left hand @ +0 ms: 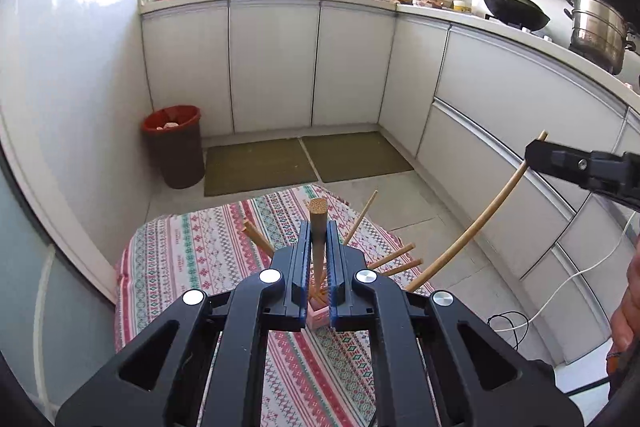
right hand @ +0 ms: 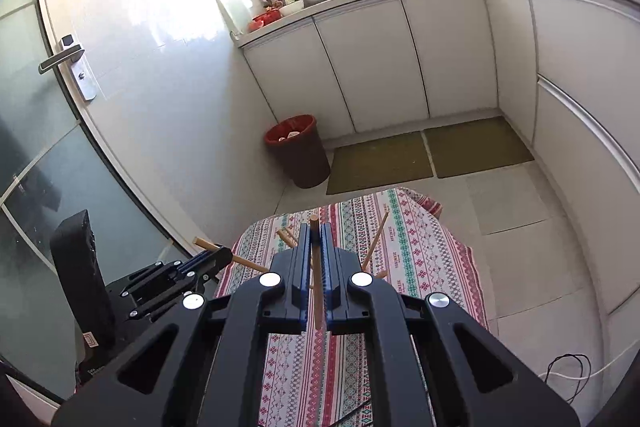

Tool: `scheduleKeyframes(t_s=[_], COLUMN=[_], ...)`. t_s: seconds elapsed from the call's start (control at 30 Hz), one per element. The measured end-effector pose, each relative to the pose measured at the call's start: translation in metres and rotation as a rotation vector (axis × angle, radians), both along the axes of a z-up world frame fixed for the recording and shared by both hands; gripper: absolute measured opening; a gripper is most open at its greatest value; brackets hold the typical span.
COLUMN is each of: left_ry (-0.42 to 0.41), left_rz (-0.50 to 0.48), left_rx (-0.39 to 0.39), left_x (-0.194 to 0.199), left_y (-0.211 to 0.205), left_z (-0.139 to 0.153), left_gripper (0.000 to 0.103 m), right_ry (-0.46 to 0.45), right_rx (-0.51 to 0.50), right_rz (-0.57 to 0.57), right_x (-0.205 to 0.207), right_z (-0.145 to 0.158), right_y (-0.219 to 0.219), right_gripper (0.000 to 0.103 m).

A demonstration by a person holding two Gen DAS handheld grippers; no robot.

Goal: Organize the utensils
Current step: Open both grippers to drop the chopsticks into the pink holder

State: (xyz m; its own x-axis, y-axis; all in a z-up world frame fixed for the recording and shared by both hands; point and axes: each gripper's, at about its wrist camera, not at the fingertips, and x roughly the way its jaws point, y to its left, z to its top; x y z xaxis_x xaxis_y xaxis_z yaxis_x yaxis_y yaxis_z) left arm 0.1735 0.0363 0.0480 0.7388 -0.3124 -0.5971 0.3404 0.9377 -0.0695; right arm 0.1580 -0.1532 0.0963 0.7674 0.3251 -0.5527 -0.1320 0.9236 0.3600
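Note:
My left gripper (left hand: 318, 227) is shut on a thick wooden stick (left hand: 317, 227) that stands upright between its jaws, above a small pink holder (left hand: 318, 315) on the patterned tablecloth (left hand: 192, 251). Several wooden chopsticks (left hand: 394, 259) fan out of the holder. My right gripper (right hand: 316, 231) is shut on a thin wooden chopstick (right hand: 317, 267); in the left wrist view it shows at the right (left hand: 536, 151), holding that long chopstick (left hand: 472, 223) slanted above the holder. The left gripper also shows in the right wrist view (right hand: 218, 253), shut on its stick.
A red-lined waste bin (left hand: 174, 147) stands on the floor by the wall. Two green mats (left hand: 308, 159) lie before white cabinets (left hand: 272, 63). A wok (left hand: 512, 9) and a steel pot (left hand: 598, 31) sit on the counter. A white cable (left hand: 560, 287) runs over the floor.

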Motion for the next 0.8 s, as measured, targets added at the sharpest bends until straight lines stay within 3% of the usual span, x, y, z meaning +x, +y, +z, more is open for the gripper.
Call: scheduleKeyframes(t_s=[0.2, 0.3, 0.4, 0.6, 0.8], left_ry=[0.122, 0.068, 0.023, -0.012, 0.030], left_rz=[0.021, 0.042, 0.078, 0.139, 0.173], left_rx=[-0.038, -0.129, -0.140, -0.183, -0.170], left_x=[0.033, 0.028, 0.026, 0.023, 0.028], left_y=[-0.007, 0.008, 0.018, 0.046, 0.059], left_z=[-0.031, -0.022, -0.009, -0.002, -0.020], left_gripper=[0.013, 0.028, 0.041, 0.045, 0.048], right_ry=[0.018, 0.012, 0.014, 0.028, 0.026], right_rx=[0.004, -0.003, -0.011, -0.034, -0.059], right_rz=[-0.037, -0.054, -0.070, -0.091, -0.100], right_x=[0.030, 0.039, 0.047, 0.067, 0.084], right_z=[-0.009, -0.012, -0.014, -0.020, -0.033], right_y=[-0.009, -0.011, -0.010, -0.004, 0.008], right_gripper=[0.005, 0.005, 0.005, 0.005, 0.006])
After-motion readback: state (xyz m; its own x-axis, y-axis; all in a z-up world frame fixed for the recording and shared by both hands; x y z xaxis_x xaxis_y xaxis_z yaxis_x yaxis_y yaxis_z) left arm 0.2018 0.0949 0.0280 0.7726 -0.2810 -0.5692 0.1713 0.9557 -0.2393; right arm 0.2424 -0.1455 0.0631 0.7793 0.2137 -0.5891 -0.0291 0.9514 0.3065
